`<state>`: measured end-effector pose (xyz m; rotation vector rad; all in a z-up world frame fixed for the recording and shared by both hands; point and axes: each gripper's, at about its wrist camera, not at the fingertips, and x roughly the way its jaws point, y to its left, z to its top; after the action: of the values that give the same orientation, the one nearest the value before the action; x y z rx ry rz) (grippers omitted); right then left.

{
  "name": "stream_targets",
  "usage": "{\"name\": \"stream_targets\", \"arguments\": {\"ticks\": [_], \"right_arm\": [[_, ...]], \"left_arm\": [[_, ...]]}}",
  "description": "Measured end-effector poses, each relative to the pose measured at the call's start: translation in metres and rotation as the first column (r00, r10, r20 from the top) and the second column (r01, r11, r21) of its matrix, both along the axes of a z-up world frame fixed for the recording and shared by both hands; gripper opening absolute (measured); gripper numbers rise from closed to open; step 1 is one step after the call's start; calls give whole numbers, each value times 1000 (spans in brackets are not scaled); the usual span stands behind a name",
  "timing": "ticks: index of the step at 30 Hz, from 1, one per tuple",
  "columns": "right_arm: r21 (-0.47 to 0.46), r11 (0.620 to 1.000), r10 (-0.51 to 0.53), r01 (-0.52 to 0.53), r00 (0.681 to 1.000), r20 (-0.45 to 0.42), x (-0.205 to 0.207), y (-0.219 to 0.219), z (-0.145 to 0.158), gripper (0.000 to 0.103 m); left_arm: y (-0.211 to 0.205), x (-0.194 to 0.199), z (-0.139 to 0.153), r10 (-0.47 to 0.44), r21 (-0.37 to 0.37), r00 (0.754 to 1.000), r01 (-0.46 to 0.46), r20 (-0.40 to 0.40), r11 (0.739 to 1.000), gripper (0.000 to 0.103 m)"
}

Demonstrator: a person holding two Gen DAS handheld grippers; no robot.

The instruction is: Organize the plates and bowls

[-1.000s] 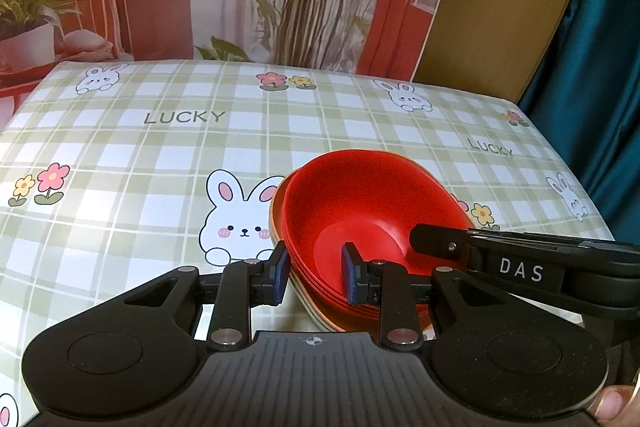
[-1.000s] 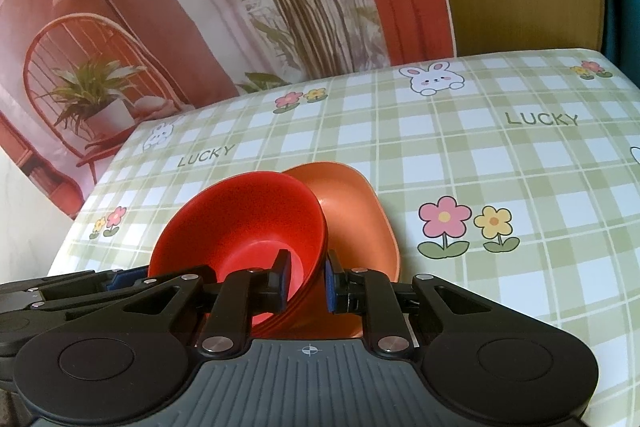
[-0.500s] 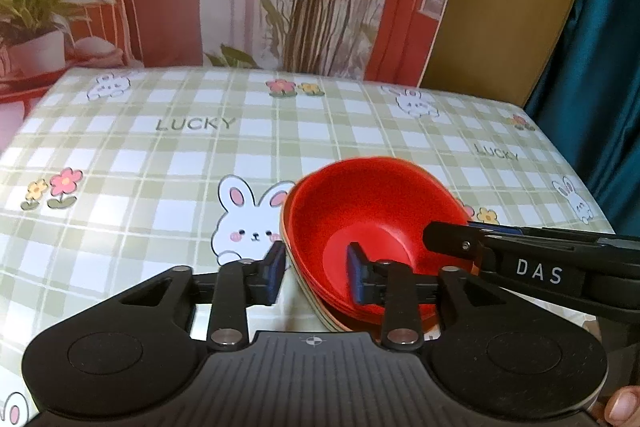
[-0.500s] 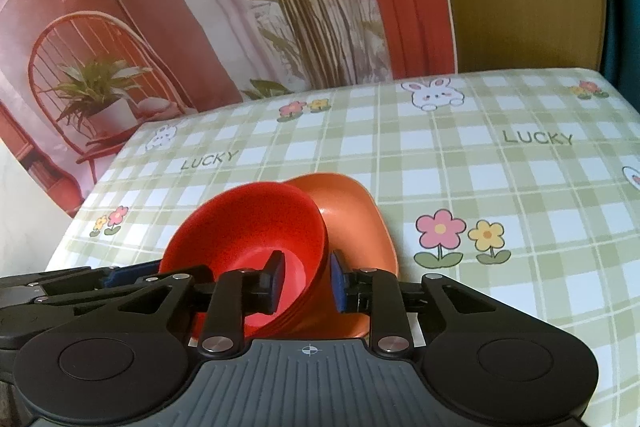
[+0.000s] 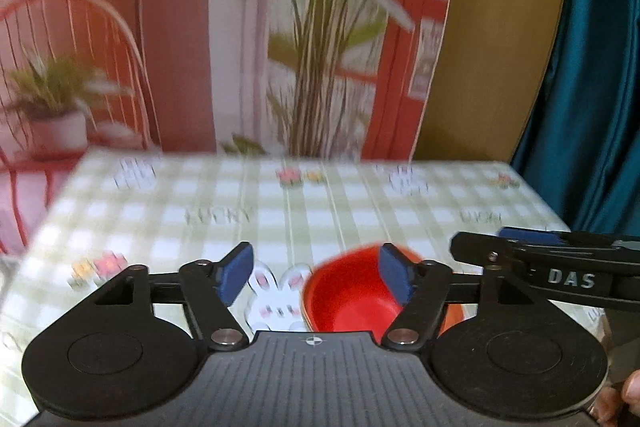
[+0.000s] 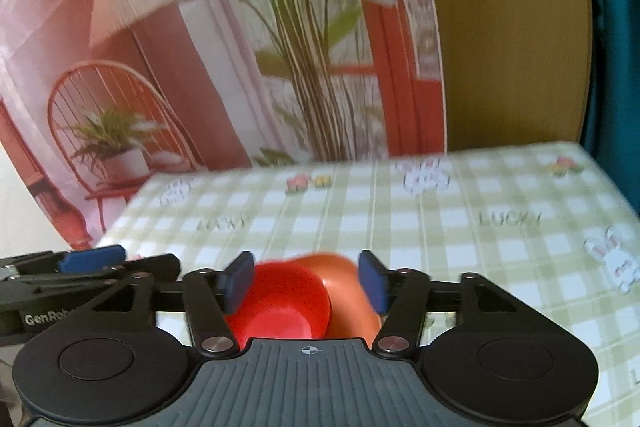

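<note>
Both the left gripper (image 5: pixel 316 277) and right gripper (image 6: pixel 306 281) have just been opening; their fingers stand spread, pinching nothing. Beyond and below the fingers, the glossy red plastic bowl (image 6: pixel 280 307) nests in the orange plastic bowl (image 6: pixel 348 291) on the checked tabletop (image 6: pixel 400 219). Both look light, stiff and slippery; best pinched at the rim.

Checked table (image 6: pixel 460 247) – orange plate (image 6: pixel 348 291) under red bowl (image 6: pixel 280 303).

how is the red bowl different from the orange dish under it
The red bowl is a brighter red; the orange dish is paler orange. The red bowl sits on top, nested in the orange dish, which sticks out to the right. Both rest on the checked tablecloth, free of either gripper.
</note>
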<state>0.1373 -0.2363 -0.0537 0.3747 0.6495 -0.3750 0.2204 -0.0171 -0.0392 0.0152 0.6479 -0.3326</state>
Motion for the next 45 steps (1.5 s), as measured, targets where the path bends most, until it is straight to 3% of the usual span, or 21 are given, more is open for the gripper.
{"name": "stream_targets", "arguments": {"ticks": [2, 4, 6, 12, 22, 28, 33, 45], "right_arm": [[-20, 1000, 2, -1, 1000, 31, -4, 2, 18, 74], [-47, 999, 8, -6, 999, 53, -7, 6, 36, 94], [-79, 997, 19, -13, 997, 81, -10, 12, 54, 103], [-136, 990, 50, -32, 990, 132, -17, 33, 97, 103], [-189, 982, 58, -25, 984, 170, -29, 57, 147, 103], [-207, 978, 57, -18, 981, 187, -35, 64, 160, 103], [-214, 977, 52, -11, 981, 188, -38, 67, 163, 103], [-222, 975, 55, -11, 980, 192, -40, 69, 164, 103]], "left_arm": [[5, -6, 15, 9, 4, 999, -10, 47, 1000, 82], [10, -14, 30, 25, 0, 996, -26, 91, 1000, 86], [14, -20, 46, 42, 1, 991, -42, 126, 999, 87], [20, -43, 89, 70, 20, 974, -76, 214, 997, 88], [18, -78, 142, 120, 98, 920, -167, 373, 981, 94], [27, -86, 153, 138, 35, 921, -162, 365, 986, 94], [27, -89, 154, 158, 47, 914, -189, 374, 981, 94], [31, -93, 151, 161, 23, 924, -180, 347, 983, 94]]}}
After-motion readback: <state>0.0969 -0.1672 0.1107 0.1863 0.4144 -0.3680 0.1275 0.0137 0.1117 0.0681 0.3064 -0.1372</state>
